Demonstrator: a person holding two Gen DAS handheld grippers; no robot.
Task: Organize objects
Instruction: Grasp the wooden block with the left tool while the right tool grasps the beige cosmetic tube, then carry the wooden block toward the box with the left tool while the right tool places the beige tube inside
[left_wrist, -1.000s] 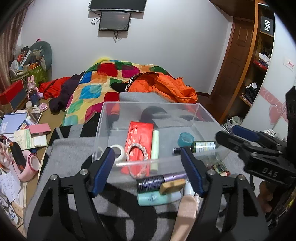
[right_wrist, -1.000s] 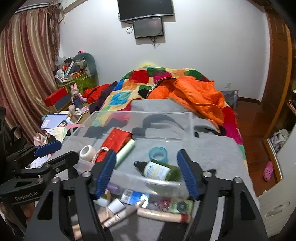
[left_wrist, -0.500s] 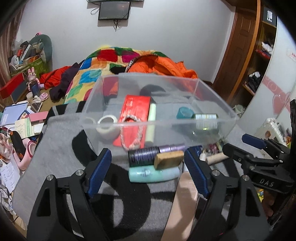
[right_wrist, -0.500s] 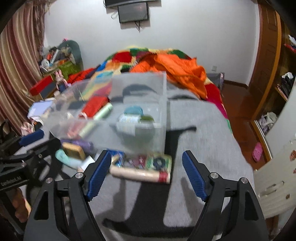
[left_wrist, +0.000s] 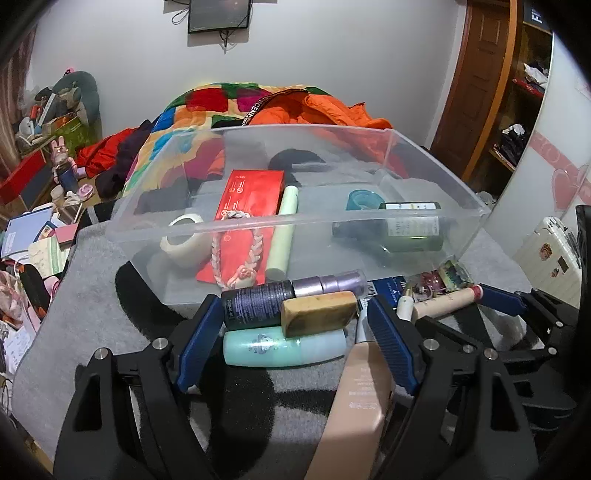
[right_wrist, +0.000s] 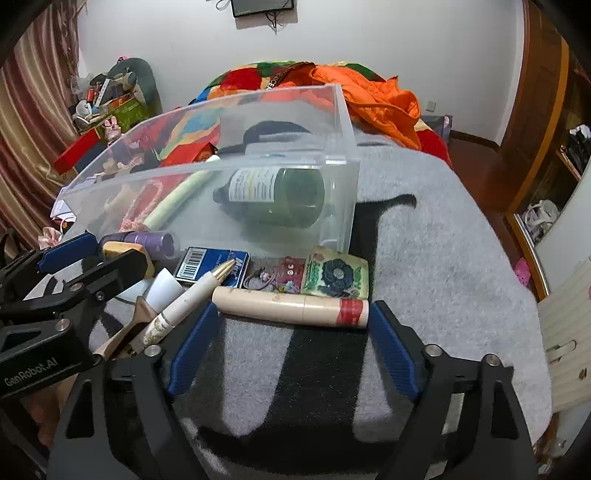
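A clear plastic bin (left_wrist: 476, 212) on a grey blanket holds a red box (left_wrist: 255, 192), a tape roll (left_wrist: 184, 240), a pale green tube (left_wrist: 282, 236) and a green bottle (right_wrist: 280, 195). Loose items lie in front of it. My left gripper (left_wrist: 295, 332) is open low over a dark purple-capped bottle (left_wrist: 258, 304), a tan block (left_wrist: 319, 312) and a mint tube (left_wrist: 284, 347), all lying between its fingers. My right gripper (right_wrist: 291, 332) has its jaws opening; a beige tube with a red band (right_wrist: 291, 306) lies crosswise between its fingertips, and the pads do not press it.
More small things lie by the bin: a blue barcode box (right_wrist: 212, 266), a flower-print packet (right_wrist: 334, 277), a gold-tipped white pen (right_wrist: 192, 295), a beige tube (left_wrist: 358, 398). Behind it is a bed with an orange jacket (right_wrist: 376, 99). Clutter fills the floor (left_wrist: 29, 236) at left.
Both grippers have come down and tilted toward the loose items in front of the bin. The right jaws have widened around the beige tube.
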